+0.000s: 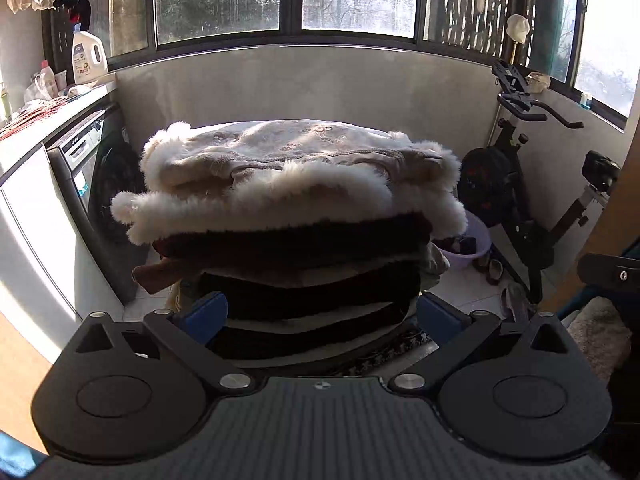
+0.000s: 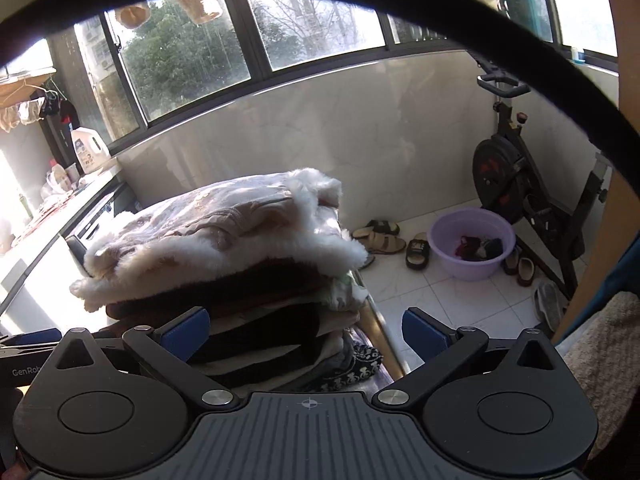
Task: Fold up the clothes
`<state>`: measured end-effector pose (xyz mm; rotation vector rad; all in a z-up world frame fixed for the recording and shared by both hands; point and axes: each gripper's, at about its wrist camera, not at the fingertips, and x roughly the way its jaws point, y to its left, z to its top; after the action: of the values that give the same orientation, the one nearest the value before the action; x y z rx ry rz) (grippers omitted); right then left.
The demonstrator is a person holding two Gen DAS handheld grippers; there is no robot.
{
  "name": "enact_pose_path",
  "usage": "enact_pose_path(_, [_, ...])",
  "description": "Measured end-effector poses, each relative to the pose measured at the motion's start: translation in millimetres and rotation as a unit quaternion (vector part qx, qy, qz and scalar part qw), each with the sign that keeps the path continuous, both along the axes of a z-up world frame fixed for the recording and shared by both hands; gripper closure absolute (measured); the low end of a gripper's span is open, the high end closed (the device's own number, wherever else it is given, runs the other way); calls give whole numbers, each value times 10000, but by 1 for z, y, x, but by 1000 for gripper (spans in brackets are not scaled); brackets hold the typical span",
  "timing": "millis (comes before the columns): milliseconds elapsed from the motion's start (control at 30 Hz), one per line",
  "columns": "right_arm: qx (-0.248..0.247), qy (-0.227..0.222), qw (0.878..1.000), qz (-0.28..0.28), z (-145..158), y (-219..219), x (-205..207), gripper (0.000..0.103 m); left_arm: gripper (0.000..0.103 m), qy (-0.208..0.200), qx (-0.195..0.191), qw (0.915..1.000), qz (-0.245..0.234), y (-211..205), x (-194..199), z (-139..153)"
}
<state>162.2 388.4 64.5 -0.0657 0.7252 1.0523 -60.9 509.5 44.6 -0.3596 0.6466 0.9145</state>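
Note:
A tall stack of folded clothes (image 1: 316, 280) stands right in front of both grippers. A beige garment with white fur trim (image 1: 296, 168) lies folded on top; dark brown, black and pale layers sit under it. My left gripper (image 1: 322, 314) is open wide, its blue pads (image 1: 210, 312) on either side of the stack's lower layers. In the right wrist view the same fur-trimmed garment (image 2: 224, 232) tops the stack (image 2: 272, 320). My right gripper (image 2: 306, 332) is open at the stack's right edge, holding nothing.
A washing machine (image 1: 84, 184) and a counter with a detergent bottle (image 1: 89, 56) are on the left. An exercise bike (image 2: 520, 184), a purple basin (image 2: 472, 242) and slippers (image 2: 380, 236) stand on the tiled floor. A black strap (image 2: 360, 12) arcs overhead. Fluffy beige cloth (image 2: 604, 344) lies at the right.

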Motion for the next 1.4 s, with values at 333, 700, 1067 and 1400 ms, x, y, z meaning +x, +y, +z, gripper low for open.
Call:
enact_pose_path(333, [-169, -157, 9988, 429, -4, -90, -39, 1, 0, 209, 244, 9968, 732, -111, -33, -10])
enact_pose_path(700, [-435, 5, 9989, 188, -13, -157, -72, 1, 0, 499, -112, 9981, 337, -161, -40, -6])
enact_pose_path(1067, [-429, 51, 9973, -598, -17, -216, -162, 1, 0, 547, -14, 9982, -246, -198, -101, 0])
enact_pose_path(1400, [-689, 104, 9942, -820, -27, -260, -246, 1, 0, 649, -204, 9960, -572, -233, -141, -4])
